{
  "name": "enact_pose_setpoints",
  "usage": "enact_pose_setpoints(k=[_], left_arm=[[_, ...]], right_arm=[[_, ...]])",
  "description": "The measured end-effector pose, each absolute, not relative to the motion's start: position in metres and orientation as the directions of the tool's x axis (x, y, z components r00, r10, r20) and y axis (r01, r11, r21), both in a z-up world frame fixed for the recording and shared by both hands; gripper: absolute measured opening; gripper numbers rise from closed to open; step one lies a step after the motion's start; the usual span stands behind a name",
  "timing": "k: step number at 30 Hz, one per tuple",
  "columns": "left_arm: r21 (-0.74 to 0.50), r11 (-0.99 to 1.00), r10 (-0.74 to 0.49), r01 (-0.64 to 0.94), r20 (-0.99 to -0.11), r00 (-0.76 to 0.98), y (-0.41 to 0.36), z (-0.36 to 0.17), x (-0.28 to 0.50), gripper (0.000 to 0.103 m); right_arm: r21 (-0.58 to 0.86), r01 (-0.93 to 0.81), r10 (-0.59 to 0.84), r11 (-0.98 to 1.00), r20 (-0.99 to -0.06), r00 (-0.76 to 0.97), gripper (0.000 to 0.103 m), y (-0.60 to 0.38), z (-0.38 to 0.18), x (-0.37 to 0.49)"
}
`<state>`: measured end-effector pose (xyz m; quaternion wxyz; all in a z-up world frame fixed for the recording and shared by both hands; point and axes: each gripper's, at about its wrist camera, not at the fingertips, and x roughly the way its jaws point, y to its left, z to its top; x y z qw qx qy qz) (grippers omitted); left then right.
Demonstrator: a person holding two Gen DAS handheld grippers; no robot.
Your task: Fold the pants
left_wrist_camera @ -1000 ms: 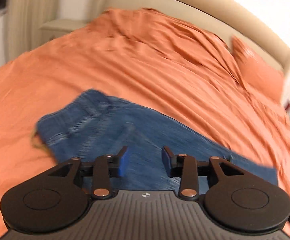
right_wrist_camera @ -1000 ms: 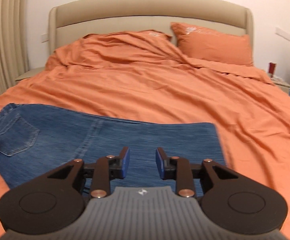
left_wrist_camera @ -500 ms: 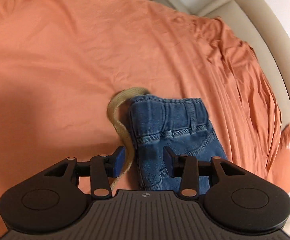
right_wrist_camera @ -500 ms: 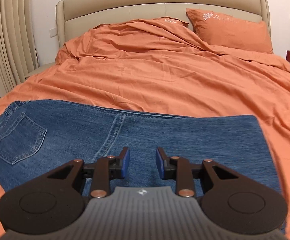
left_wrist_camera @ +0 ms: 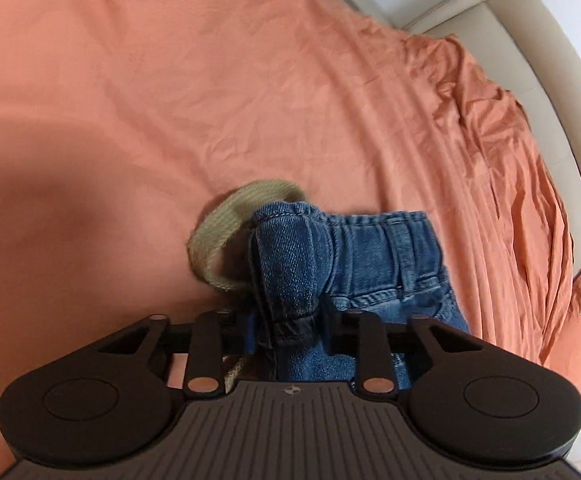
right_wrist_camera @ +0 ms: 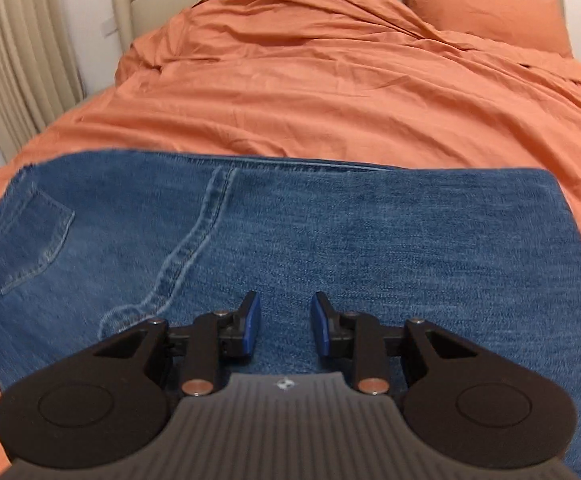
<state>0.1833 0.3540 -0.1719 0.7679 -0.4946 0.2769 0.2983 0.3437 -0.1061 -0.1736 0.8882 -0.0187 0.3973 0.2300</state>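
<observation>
Denim fills the left wrist view at its centre: the waistband corner of the pants (left_wrist_camera: pixel 342 264) bunches up between the fingers of the left gripper (left_wrist_camera: pixel 288 322), whose jaws have just been closing and now pinch that thick folded hem. A tan drawstring loop (left_wrist_camera: pixel 226 224) spills out at 10 o'clock of the pinch, lying on the orange bedsheet (left_wrist_camera: pixel 170 100). Bare sheet runs wide from 9 to 1 o'clock; the padded headboard (left_wrist_camera: pixel 550 80) curves along the 2 o'clock edge.

In the right wrist view, the pants (right_wrist_camera: pixel 330 232) lie flat across the bed, back pocket (right_wrist_camera: pixel 22 240) at 9 o'clock, a straight folded edge at 3 o'clock. The right gripper (right_wrist_camera: pixel 284 326) hovers low over the cloth with its jaws apart and nothing between them. A pillow (right_wrist_camera: pixel 482 4) sits at 1 o'clock, a curtain (right_wrist_camera: pixel 18 60) at 10 o'clock.

Denim of this kind is probably heavy and limp but grippy, and it should hold a crease. Thick seams and the waistband seem the safest places to take hold; the loose drawstring could snag. Open sheet beyond the far edge at 12 o'clock gives room to carry a fold over.
</observation>
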Motion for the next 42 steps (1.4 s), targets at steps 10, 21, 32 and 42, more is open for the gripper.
enact_pose_setpoints(k=[10,21,32,42], left_arm=[[-0.571,0.622,0.319,-0.536,-0.440,0.839,0.260,-0.073,0.162,0.017],[-0.017,0.979,0.190,-0.202,-0.272,0.943,0.047,-0.024,0.210,0.017],[0.233,0.966,0.043,0.116,-0.583,0.811,-0.063,-0.119,0.230,0.018],[-0.227,0.940,-0.337,0.254,-0.731,0.593,-0.019,-0.122,0.242,0.059]], right_arm=[[0.217,-0.328,0.381,0.920,-0.697,0.608,0.026,-0.124,-0.150,0.339],[0.382,-0.139,0.382,0.914,-0.692,0.613,0.026,-0.184,-0.124,0.329],[0.452,-0.136,0.438,0.882,-0.677,0.591,0.033,-0.213,-0.116,0.320],[0.499,-0.166,0.502,0.850,-0.675,0.541,0.036,-0.212,-0.128,0.332]])
